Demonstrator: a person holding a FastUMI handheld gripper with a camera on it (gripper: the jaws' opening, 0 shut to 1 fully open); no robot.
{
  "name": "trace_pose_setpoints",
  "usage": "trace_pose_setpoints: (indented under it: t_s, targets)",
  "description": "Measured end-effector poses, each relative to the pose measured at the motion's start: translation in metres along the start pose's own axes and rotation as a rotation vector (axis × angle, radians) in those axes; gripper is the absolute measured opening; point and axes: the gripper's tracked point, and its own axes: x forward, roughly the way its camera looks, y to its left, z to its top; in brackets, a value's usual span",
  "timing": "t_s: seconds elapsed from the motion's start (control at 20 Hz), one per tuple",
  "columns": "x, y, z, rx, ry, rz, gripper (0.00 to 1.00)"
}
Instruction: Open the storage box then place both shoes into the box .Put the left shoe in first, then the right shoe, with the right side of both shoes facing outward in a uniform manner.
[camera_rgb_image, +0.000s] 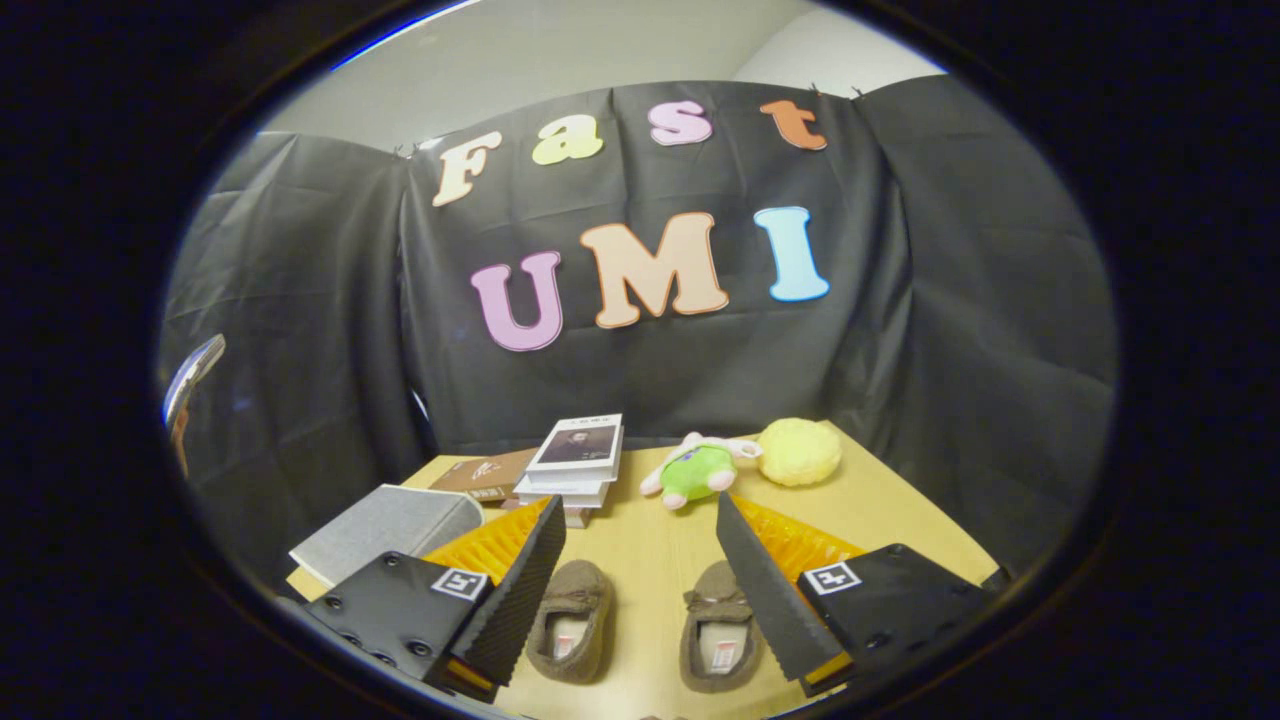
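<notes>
While the claw (640, 540) hangs above the worktop (650, 545) with its fingers spread wide and nothing between them, the pair of brown slippers lies just below and between the fingertips, toes pointing away: the left shoe (570, 620) by the left finger, the right shoe (718, 640) partly hidden under the right finger. A grey storage box (385, 530) appears to lie closed beyond the left finger, near a stack of books (575, 465); I judge that flat grey thing to be the box, though its lid seam is not clear. Opening it looks like the step in hand, with neither shoe yet lifted. To do it well, swing the claw left over the box, narrow the fingers, catch the lid's free edge and lift it smoothly so the box does not slide into the books. A green plush toy (697, 470) and a yellow ball (798, 452) sit farther back, well clear of that path.
</notes>
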Motion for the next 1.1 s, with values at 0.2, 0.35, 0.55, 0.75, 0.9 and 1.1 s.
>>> trace_pose_setpoints:
  t_s: [0.2, 0.35, 0.55, 0.75, 0.9, 1.1]
  targets:
    - [0.0, 0.006, -0.001, -0.005, 0.009, 0.035, 0.99]
    - [-0.003, 0.01, -0.001, -0.001, 0.013, 0.074, 0.99]
    - [-0.003, 0.014, -0.009, 0.007, 0.042, 0.123, 0.99]
    - [-0.006, 0.031, -0.018, 0.052, 0.084, 0.176, 0.99]
    - [-0.005, 0.059, -0.038, 0.168, 0.174, 0.234, 0.99]
    - [0.003, 0.096, -0.073, 0.344, 0.318, 0.263, 1.0]
